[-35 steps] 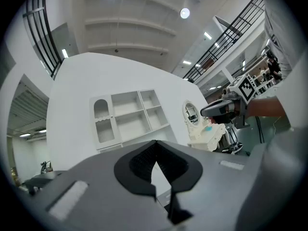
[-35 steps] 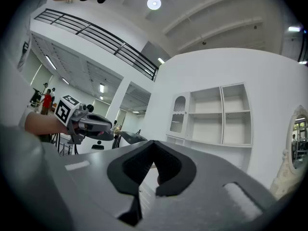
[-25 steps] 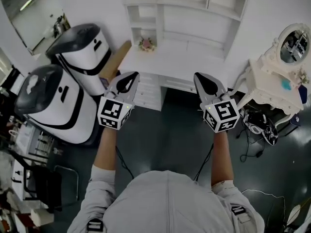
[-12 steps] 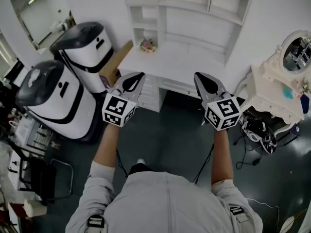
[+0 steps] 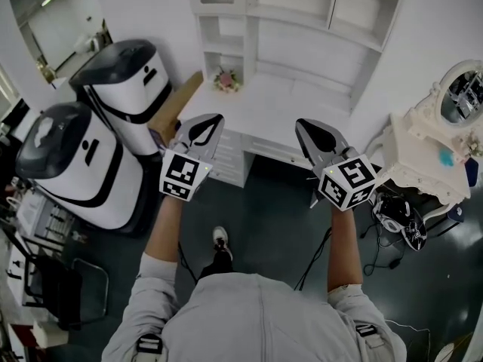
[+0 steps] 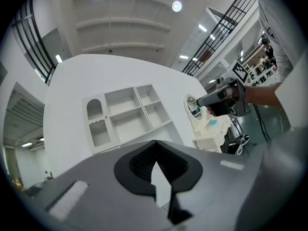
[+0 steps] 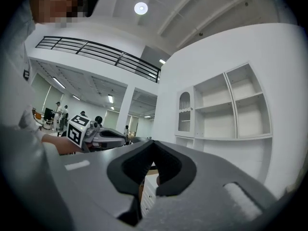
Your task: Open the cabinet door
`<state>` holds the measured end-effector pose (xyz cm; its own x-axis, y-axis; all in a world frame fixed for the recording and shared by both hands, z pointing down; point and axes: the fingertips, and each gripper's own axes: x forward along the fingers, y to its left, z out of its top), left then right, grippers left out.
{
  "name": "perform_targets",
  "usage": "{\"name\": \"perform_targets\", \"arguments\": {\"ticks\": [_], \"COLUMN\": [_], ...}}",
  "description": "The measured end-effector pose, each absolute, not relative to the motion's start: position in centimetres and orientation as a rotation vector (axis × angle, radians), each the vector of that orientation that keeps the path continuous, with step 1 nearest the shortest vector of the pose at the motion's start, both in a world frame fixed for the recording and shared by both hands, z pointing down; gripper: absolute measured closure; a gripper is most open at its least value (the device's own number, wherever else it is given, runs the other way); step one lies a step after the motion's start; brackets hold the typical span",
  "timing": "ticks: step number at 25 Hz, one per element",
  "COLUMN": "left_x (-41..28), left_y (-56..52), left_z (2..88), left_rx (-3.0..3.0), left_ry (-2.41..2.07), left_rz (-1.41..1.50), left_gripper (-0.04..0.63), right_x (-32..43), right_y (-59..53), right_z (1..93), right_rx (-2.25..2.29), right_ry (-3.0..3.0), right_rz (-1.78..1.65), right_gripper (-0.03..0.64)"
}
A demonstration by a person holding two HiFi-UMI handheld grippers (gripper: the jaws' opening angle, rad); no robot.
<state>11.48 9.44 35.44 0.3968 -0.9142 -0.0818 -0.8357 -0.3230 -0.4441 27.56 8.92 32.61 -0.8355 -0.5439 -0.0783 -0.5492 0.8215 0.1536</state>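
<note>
Overhead, the cabinet (image 5: 302, 21) is cropped at top; left claw (image 5: 213, 121) and right claw (image 5: 303, 125) are closed, empty.

Left gripper (image 5: 210, 121) and right gripper (image 5: 304, 127) are held out level, side by side, jaws closed and empty.

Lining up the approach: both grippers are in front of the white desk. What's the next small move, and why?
Probably carry the left gripper forward and up toward the arched cabinet door at the left end of the hutch. It and the right gripper are shut, empty and short of the desk; the door looks closed, and the left one is on its side.
</note>
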Motion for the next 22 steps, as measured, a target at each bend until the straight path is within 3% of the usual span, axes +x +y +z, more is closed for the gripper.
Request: {"name": "perform_targets", "arguments": {"ticks": [22], "left_x": [-2.6], "left_y": [-13.2], "left_z": [30.5], "left_rx": [-2.285], "left_ry": [1.405], "left_rz": [-0.125], "left_gripper": [0.577], "right_x": [13.5], "right_y": [-14.3], "right_z": [29.7], "right_rx": [-1.175], "right_ry": [2.945], "right_rz": [0.298], "right_gripper": [0.615]}}
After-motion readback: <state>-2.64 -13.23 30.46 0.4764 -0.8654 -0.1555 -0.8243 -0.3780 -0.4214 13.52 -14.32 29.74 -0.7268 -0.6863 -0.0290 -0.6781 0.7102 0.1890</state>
